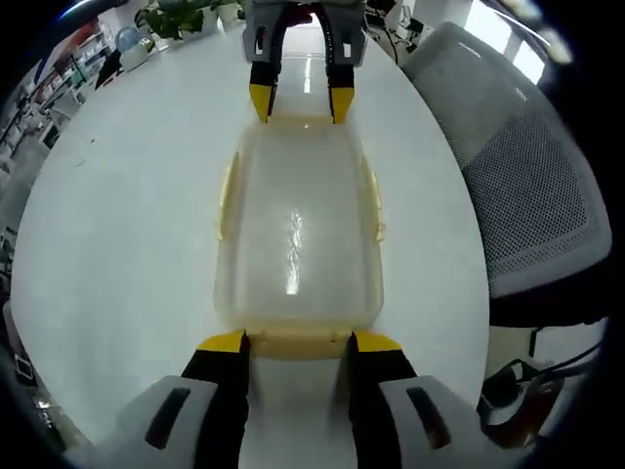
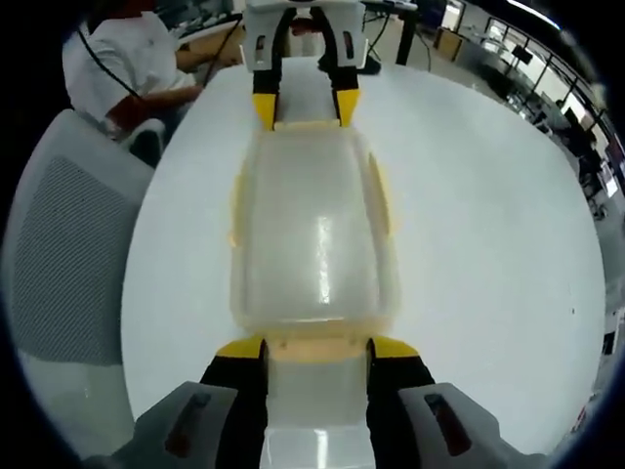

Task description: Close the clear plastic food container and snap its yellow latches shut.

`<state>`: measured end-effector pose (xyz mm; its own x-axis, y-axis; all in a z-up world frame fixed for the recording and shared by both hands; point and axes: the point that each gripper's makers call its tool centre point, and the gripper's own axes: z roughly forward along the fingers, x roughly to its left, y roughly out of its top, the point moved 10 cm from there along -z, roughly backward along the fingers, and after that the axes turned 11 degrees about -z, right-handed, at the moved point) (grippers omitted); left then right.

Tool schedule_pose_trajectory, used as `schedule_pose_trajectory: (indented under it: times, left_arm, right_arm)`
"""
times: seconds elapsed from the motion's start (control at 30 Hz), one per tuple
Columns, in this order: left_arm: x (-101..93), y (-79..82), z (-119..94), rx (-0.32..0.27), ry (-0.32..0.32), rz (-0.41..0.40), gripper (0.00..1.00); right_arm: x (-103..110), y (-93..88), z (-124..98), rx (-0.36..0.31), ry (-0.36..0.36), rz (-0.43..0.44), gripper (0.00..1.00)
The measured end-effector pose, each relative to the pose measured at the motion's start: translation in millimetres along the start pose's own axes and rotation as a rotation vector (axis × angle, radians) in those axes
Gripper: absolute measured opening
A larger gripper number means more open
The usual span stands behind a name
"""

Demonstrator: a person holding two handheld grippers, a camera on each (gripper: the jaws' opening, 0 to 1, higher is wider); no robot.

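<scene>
Clear container (image 1: 298,239) between both hand-held grippers' spread jaws

Clear plastic container (image 1: 298,234) lid on, lying flat on white table; yellow latches (image 1: 293,342) at 6 and 12 o'clock ends.

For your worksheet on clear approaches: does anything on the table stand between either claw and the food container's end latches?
Nothing visible does. The left claw and right claw each sit right at a yellow end latch of the container.
</scene>
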<state>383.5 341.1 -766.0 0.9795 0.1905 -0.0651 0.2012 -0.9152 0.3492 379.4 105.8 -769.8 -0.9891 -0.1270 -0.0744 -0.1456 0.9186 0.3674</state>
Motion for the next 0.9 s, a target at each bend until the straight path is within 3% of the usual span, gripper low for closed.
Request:
schedule_pose_trajectory:
  times: [0.63,0.9]
  left_arm:
    - [-8.5,0.1,-3,0.001,-0.015,-0.003,0.38]
    - [-10.0,1.2,-19,-0.016,-0.007,0.005,0.38]
  right_arm:
    - [6,1.0,-4,-0.017,-0.005,-0.015,0.37]
    - [6,6.5,-18,-0.044,-0.012,-0.030,0.37]
